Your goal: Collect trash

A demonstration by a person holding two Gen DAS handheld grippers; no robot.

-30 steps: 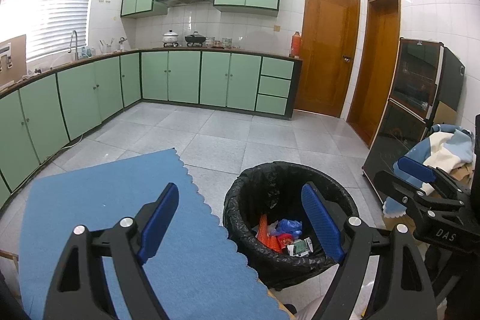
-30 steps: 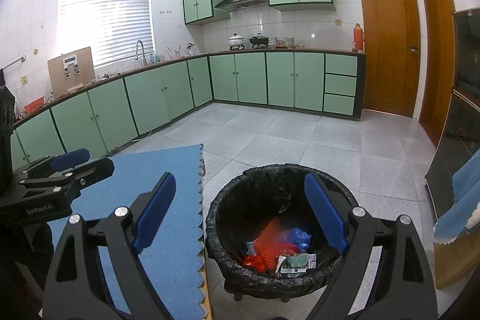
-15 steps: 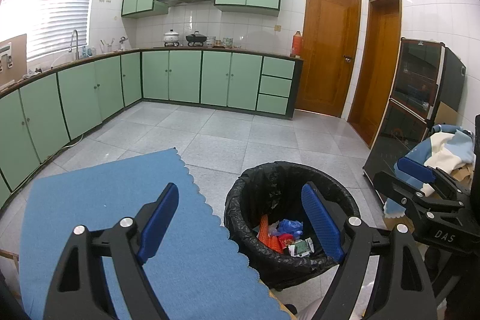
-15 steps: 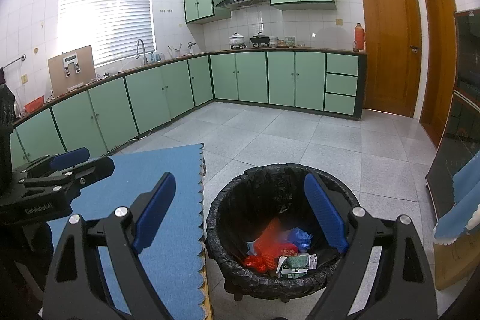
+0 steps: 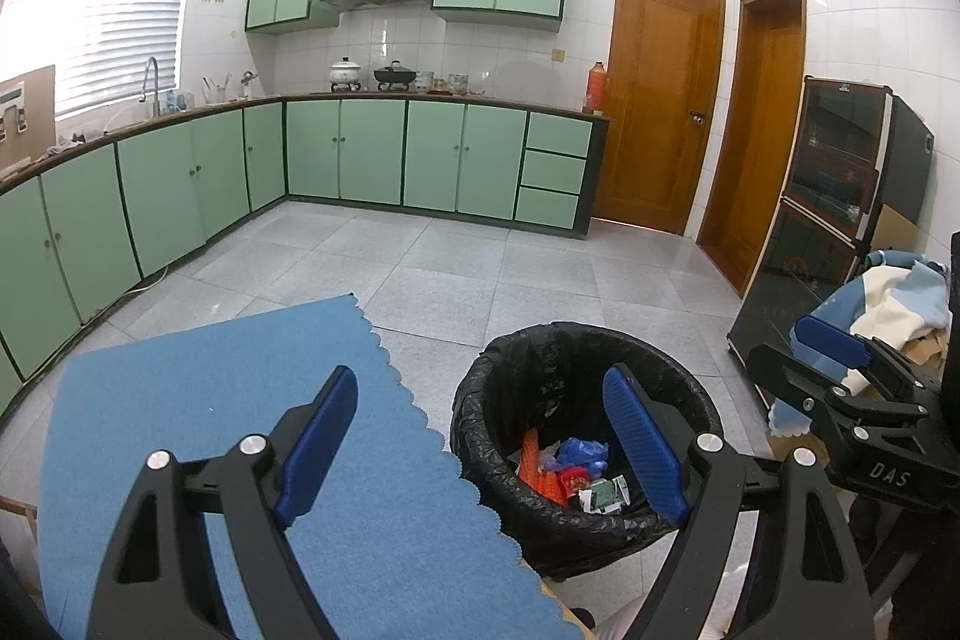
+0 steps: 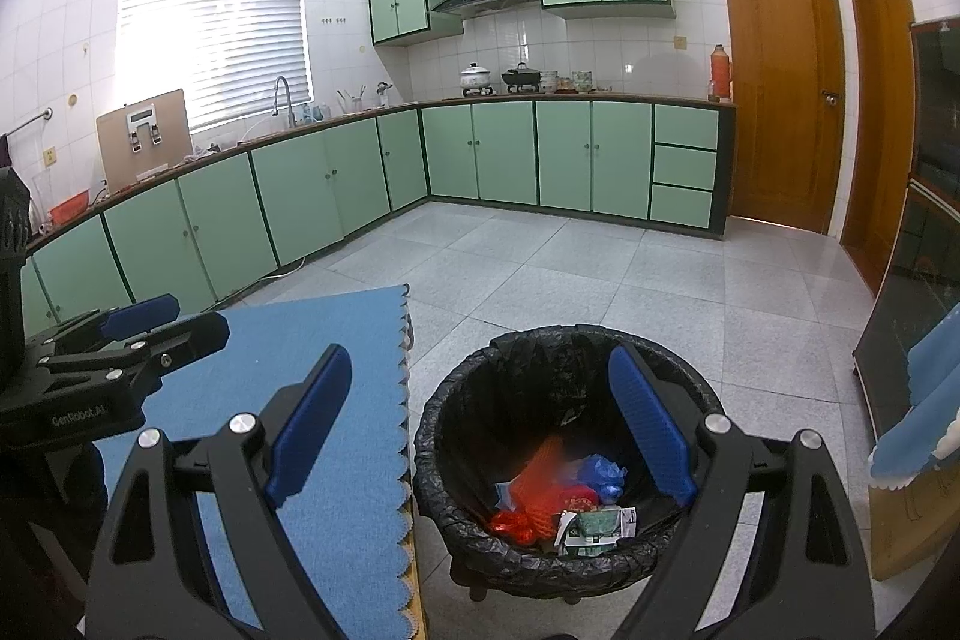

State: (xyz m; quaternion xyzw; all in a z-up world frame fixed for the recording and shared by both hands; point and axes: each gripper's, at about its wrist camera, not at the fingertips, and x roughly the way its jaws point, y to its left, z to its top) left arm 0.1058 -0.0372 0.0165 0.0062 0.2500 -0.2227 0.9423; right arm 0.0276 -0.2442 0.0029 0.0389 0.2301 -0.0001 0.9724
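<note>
Beside the blue mat (image 5: 228, 400), on the tiled floor (image 5: 480, 268), stands the bin (image 6: 456, 436), lined with a black bag (image 5: 540, 364). The trash (image 6: 558, 496) lies at the bottom of it: an orange net, a blue wrapper, a red piece and a small carton, touching one another. No loose trash shows on the mat or on the floor in either view.

The left gripper (image 5: 480, 436) hangs above the mat edge and the bin, jaws released and wide, nothing between them. The right gripper (image 6: 480, 430) hangs near the bin rim, jaws likewise released and empty. Each gripper shows at the edge of the other's view, so the 2 are close side by side.

Judged state: collection appears complete or nearly so; what remains is probably handling the bag.

Risks from here:

1. Collision. The 2 grippers are close; a sideways sweep by either could strike the other.
2. Bag slip. The liner is thin and loosely folded over the rim. A pinch on 1 layer only could pull the fold into the bin or tear the film.
3. Bin tip. The bin looks light. A jaw pressing on the rim, or a lift of the bag from 1 side, could tilt it and spill the trash.
4. Mat snag. The scalloped mat edge sits just beside the bin; a low pass could catch and drag it.
</note>
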